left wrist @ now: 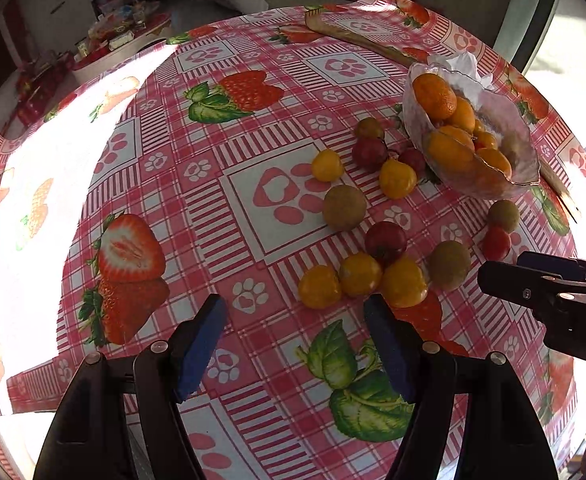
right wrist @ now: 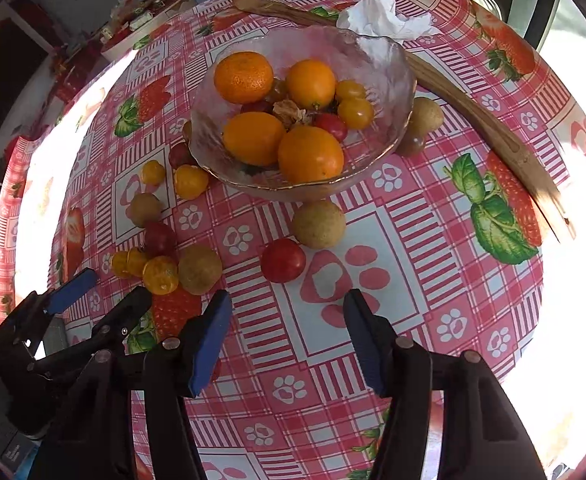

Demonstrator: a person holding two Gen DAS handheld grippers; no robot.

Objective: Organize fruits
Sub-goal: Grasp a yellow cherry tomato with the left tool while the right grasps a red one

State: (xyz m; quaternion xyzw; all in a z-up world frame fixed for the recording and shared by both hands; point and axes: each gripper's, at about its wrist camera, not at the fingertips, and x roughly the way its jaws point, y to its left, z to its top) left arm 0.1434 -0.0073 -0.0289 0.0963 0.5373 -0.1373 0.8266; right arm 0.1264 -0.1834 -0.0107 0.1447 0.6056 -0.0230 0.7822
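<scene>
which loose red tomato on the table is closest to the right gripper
The lone red tomato just ahead of the open right gripper, beside a brown fruit. The other loose red ones sit farther left or behind, near the glass bowl.

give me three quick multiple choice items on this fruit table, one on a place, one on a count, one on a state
1. Where does the crumpled white tissue lie?
A. inside the glass bowl
B. on the table behind the glass bowl
C. under the right tool

2. How many large orange citrus fruits are in the glass bowl?
A. two
B. four
C. six

3. What is between the fingers of the right tool?
A. a red tomato
B. a kiwi
C. nothing, they stand open

Answers:
1 B: the tissue sits on the cloth just past the bowl's far rim.
2 B: the mandarin and three smoother oranges show in the right wrist view.
3 C: only tablecloth shows between the blue pads; the red tomato lies ahead, untouched.
</scene>
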